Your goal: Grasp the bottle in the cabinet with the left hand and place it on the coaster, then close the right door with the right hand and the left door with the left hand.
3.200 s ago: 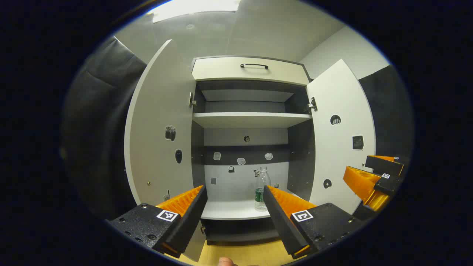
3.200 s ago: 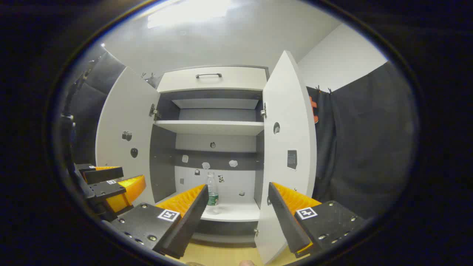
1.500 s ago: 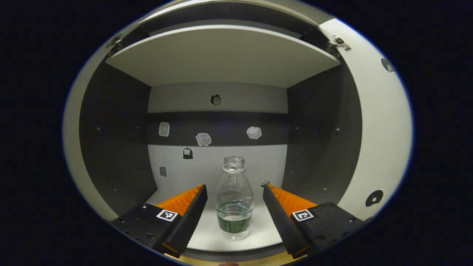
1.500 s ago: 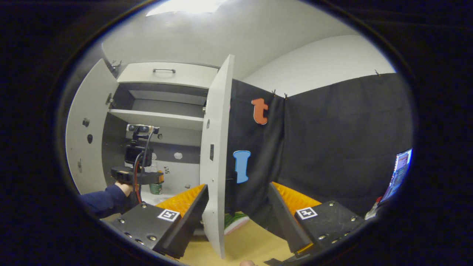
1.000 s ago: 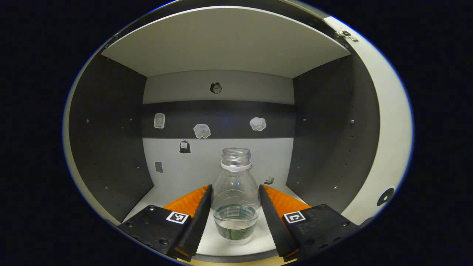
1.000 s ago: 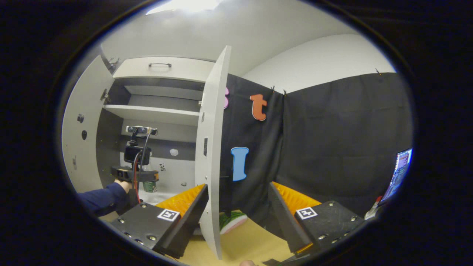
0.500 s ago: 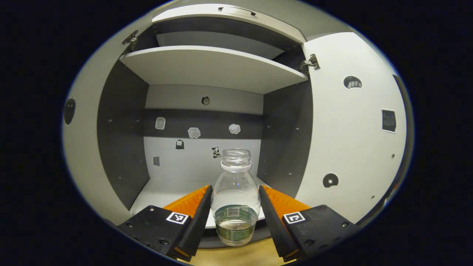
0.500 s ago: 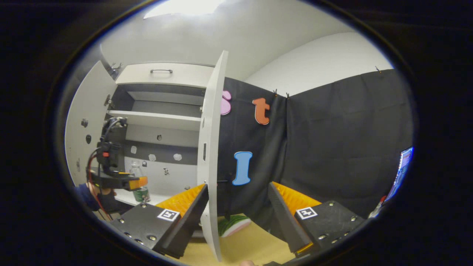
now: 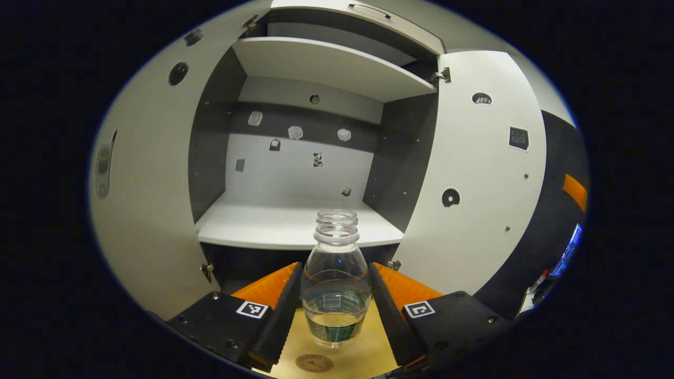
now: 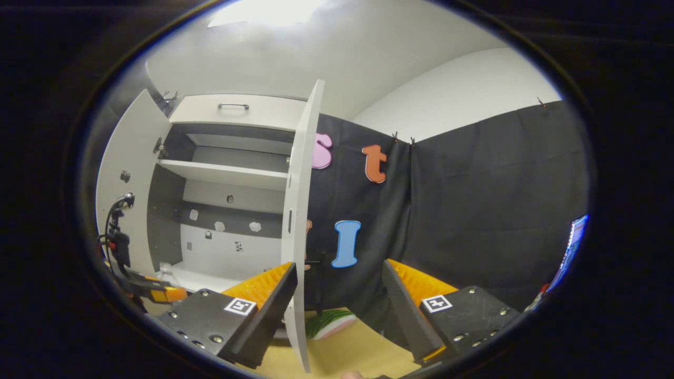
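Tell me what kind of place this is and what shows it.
Most likely a staged recording booth, not a real home: black cloth wall behind a white cabinet with both doors open, a wooden table, and handheld tongs gripping a bottle.

The left gripper (image 9: 335, 305) points level, its fingers (image 9: 279, 316) drawn in and pressing both sides of the bottle (image 9: 335, 284), which it holds upright. The right gripper (image 10: 339, 305) is level too, fingers (image 10: 266, 310) spread wide, gripping nothing
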